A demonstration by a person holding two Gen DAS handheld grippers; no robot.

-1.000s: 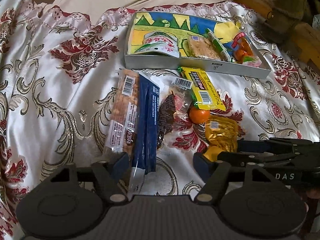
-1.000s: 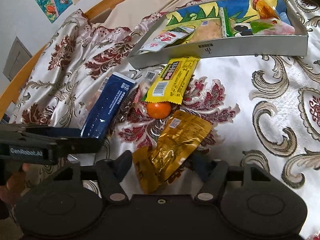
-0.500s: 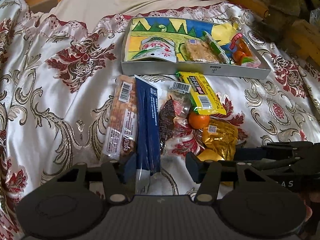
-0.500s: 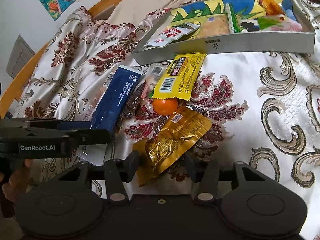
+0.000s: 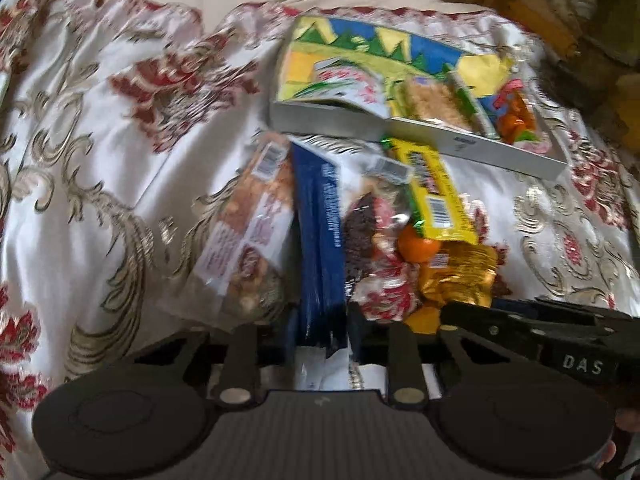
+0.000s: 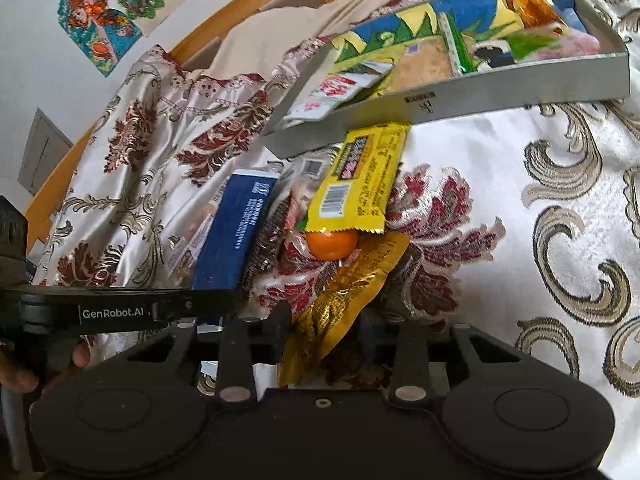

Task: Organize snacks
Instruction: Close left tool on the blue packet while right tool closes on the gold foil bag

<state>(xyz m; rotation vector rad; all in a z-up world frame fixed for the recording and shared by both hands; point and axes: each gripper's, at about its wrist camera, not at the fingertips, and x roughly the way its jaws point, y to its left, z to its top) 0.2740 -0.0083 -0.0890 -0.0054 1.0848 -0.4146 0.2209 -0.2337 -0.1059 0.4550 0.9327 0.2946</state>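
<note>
The left tongs [image 5: 320, 332] are closing on the long dark-blue snack packet [image 5: 320, 240]; the right tongs [image 6: 322, 326] are closing on the crinkly gold foil pouch [image 6: 352, 284]. Both probably pinch only an end, so either slippery pack could slide out. The grey cardboard tray [image 6: 480, 98] waits ahead.

Tray [image 5: 460, 142] far on bedspread [image 5: 100, 140]. Near it, left to right: biscuit pack [image 5: 248, 236], long box [image 5: 320, 240], tangerine [image 5: 418, 242], foil pouch [image 5: 460, 276].
</note>
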